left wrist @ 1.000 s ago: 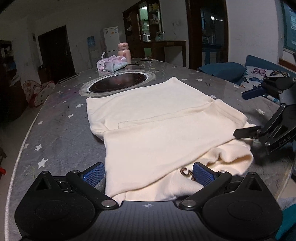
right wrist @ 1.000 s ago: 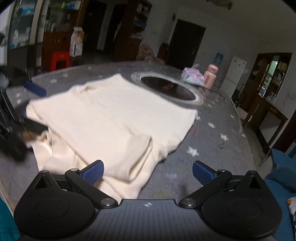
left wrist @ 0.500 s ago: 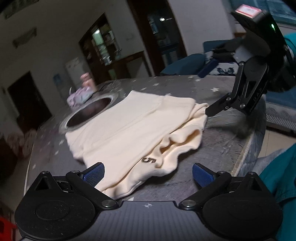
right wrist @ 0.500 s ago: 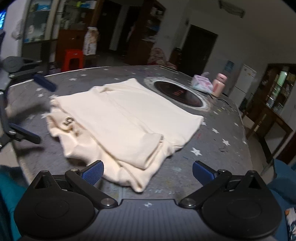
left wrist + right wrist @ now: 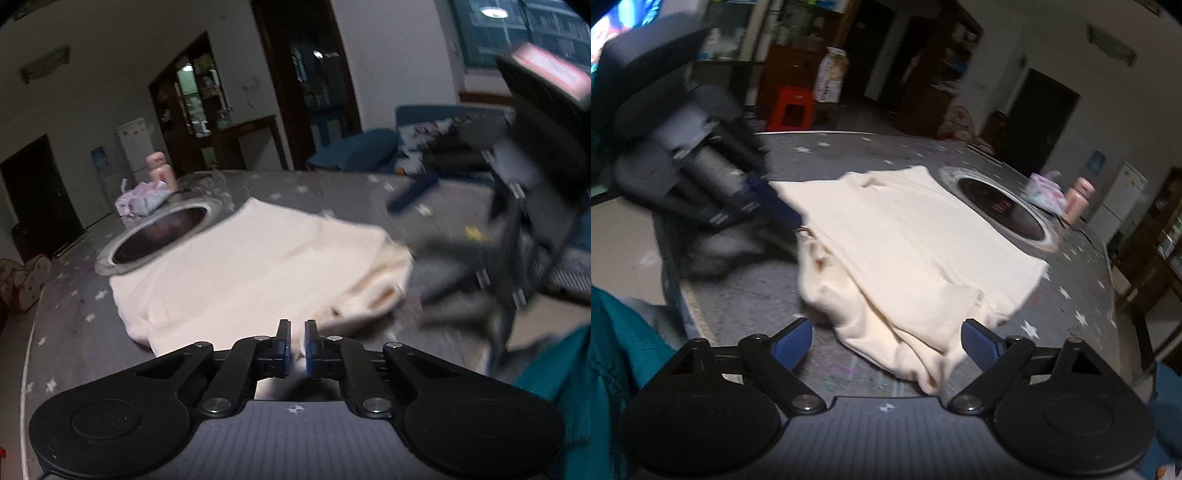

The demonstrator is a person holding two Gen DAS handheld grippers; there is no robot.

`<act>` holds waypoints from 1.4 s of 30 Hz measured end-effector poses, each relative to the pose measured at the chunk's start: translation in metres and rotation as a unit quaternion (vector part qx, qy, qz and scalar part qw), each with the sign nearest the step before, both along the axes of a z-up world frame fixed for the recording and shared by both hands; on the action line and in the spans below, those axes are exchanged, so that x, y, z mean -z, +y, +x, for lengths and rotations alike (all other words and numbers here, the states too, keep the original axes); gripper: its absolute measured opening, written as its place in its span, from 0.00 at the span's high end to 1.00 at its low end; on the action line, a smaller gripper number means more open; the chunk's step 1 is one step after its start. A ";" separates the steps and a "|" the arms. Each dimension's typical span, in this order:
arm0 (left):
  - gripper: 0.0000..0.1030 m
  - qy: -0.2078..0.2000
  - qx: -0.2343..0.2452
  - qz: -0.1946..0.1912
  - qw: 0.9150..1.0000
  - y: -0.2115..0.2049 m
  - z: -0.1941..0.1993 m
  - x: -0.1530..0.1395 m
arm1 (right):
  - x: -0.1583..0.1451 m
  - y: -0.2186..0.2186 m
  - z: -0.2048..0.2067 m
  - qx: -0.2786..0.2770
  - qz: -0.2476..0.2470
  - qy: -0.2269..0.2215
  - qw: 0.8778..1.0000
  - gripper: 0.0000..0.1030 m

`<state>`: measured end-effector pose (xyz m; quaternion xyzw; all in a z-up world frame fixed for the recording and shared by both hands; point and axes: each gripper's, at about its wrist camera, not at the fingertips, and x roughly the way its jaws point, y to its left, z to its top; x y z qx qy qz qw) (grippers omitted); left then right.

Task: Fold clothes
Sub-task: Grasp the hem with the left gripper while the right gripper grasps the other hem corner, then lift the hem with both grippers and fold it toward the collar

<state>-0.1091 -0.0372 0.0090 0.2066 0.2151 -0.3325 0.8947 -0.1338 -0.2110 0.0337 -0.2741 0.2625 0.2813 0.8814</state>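
1. Left gripper (image 5: 295, 345) has its blue pads nearly together right at the near hem of the cream garment (image 5: 258, 266); a sliver of pale cloth shows between them, so it looks pinched on the fabric, though blur makes that a judgement
2. Right gripper (image 5: 886, 341) sits with its jaws spread wide, nothing between them, poised over the near bunched corner
3. Garment lies part-folded on the grey star-printed table (image 5: 1071, 317), near the table's near edge, with the round dark hob (image 5: 1001, 206) just beyond its far side
4. Risk: a thin pinch on 1 layer could slip, or drag the whole stack and undo the flat upper panel
5. Risk: the lumpy rolled corner could get trapped under the next fold and leave a ridge
6. Cloth reads soft, thick, knit-like, matte; smooth on top, rumpled at the near edges
7. Tabletop looks hard and slick, so the cloth may slide on it
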 end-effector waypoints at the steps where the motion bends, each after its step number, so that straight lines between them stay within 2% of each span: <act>1: 0.96 0.000 -0.004 -0.009 1.000 0.000 0.006 -0.005 | 0.001 0.004 0.000 -0.010 -0.002 -0.003 1.000 0.18; 3: 0.96 0.007 -0.009 -0.033 0.999 0.001 0.019 -0.013 | 0.004 0.010 0.001 -0.025 -0.009 -0.011 1.000 0.22; 6: 0.96 0.022 -0.021 -0.045 0.999 0.002 0.035 -0.018 | 0.010 0.019 0.008 -0.035 -0.018 -0.018 0.999 0.25; 10: 0.92 0.042 0.000 -0.050 0.998 0.012 0.033 -0.020 | 0.014 0.020 0.011 -0.052 -0.021 -0.003 0.998 0.40; 11: 0.88 0.043 0.008 -0.049 0.998 0.014 0.028 -0.020 | 0.014 0.019 0.011 -0.055 -0.022 0.000 0.998 0.41; 12: 0.77 0.044 0.017 -0.047 0.998 0.017 0.024 -0.020 | 0.013 0.018 0.010 -0.058 -0.022 0.003 0.998 0.41; 13: 0.71 0.044 0.025 -0.043 0.998 0.019 0.018 -0.019 | 0.013 0.017 0.010 -0.059 -0.021 0.006 0.998 0.42; 14: 0.57 0.043 0.031 -0.040 0.998 0.019 0.011 -0.017 | 0.014 0.016 0.011 -0.058 -0.018 0.010 0.998 0.43; 15: 0.51 0.042 0.037 -0.034 0.998 0.018 0.006 -0.015 | 0.014 0.015 0.012 -0.057 -0.016 0.014 0.998 0.43; 16: 0.49 0.039 0.045 -0.024 0.998 0.015 0.001 -0.012 | 0.014 0.014 0.013 -0.055 -0.011 0.019 0.998 0.43; 20: 0.49 0.025 0.069 0.014 0.997 -0.001 -0.013 0.001 | 0.011 0.010 0.022 -0.041 0.014 0.036 0.998 0.43; 22: 0.54 0.017 0.076 0.027 0.997 -0.008 -0.014 0.006 | 0.009 0.009 0.023 -0.038 0.020 0.041 0.998 0.43; 25: 0.76 0.006 0.085 0.048 0.995 -0.017 -0.016 0.015 | 0.006 0.007 0.022 -0.038 0.020 0.042 0.998 0.42; 26: 0.88 0.003 0.088 0.054 0.995 -0.020 -0.016 0.017 | 0.005 0.006 0.021 -0.039 0.019 0.042 0.998 0.42; 27: 0.93 0.004 0.084 0.057 0.995 -0.021 -0.014 0.019 | 0.004 0.005 0.020 -0.039 0.018 0.041 0.998 0.42; 29: 0.96 -0.001 0.076 0.051 0.996 -0.021 -0.012 0.017 | 0.004 0.004 0.018 -0.041 0.015 0.041 0.998 0.41; 32: 0.96 0.001 0.063 0.017 0.998 -0.017 -0.003 0.001 | 0.004 0.004 0.014 -0.054 0.009 0.036 0.998 0.40; 37: 0.96 0.011 0.042 -0.014 0.999 -0.017 0.023 -0.016 | 0.010 0.011 0.016 -0.058 -0.006 0.008 0.998 0.39; 39: 0.96 0.018 0.037 -0.019 0.999 -0.017 0.030 -0.017 | 0.015 0.014 0.024 -0.050 -0.003 0.004 0.999 0.43; 40: 0.96 0.023 0.036 -0.020 0.999 -0.016 0.032 -0.016 | 0.017 0.015 0.029 -0.045 -0.001 0.006 0.999 0.48; 41: 0.96 0.021 0.033 -0.019 0.999 -0.014 0.032 -0.016 | 0.019 0.016 0.034 -0.039 0.002 0.011 0.999 0.60; 42: 0.91 0.019 0.030 -0.017 0.999 -0.013 0.031 -0.016 | 0.020 0.015 0.039 -0.033 0.006 0.019 0.999 0.67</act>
